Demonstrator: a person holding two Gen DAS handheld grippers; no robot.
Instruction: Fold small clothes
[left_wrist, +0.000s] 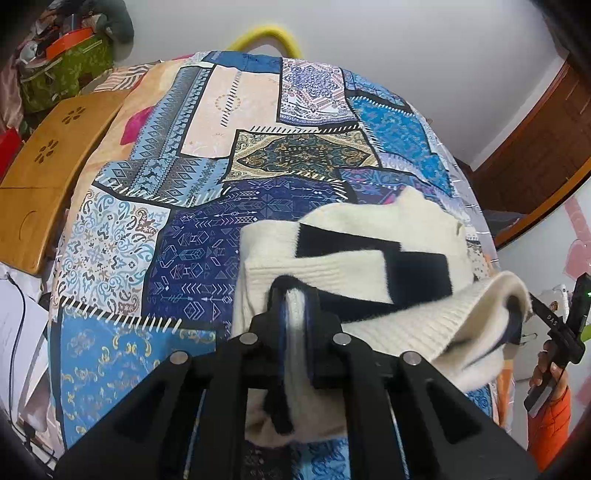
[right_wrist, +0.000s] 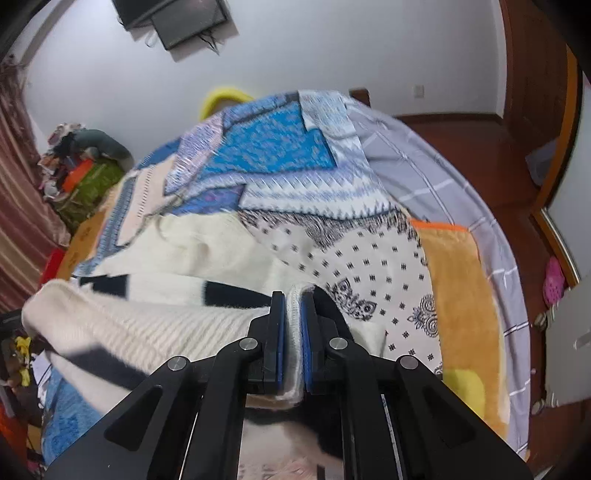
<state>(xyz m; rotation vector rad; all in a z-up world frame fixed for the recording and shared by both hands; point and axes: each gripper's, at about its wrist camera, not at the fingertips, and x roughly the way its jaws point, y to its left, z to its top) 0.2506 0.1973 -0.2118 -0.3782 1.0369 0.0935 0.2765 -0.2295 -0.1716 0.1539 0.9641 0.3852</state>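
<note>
A cream knit sweater with black blocks (left_wrist: 369, 236) lies partly on the patchwork bedspread (left_wrist: 192, 206). My left gripper (left_wrist: 295, 295) is shut on the sweater's ribbed edge and holds it lifted above the bed. My right gripper (right_wrist: 294, 295) is shut on another part of the same cream ribbed edge (right_wrist: 147, 325). The right gripper also shows at the right of the left wrist view (left_wrist: 517, 317), pinching the hem. The knit hangs stretched between the two grippers, with the rest folded over on the bed.
A wooden lap table (left_wrist: 48, 166) lies at the bed's left side. A green box with clutter (left_wrist: 66, 70) stands behind it. An orange-yellow blanket (right_wrist: 458, 295) lies on the bed's right part, over a grey sheet (right_wrist: 424, 177). A wooden door (left_wrist: 535, 147) is at the right.
</note>
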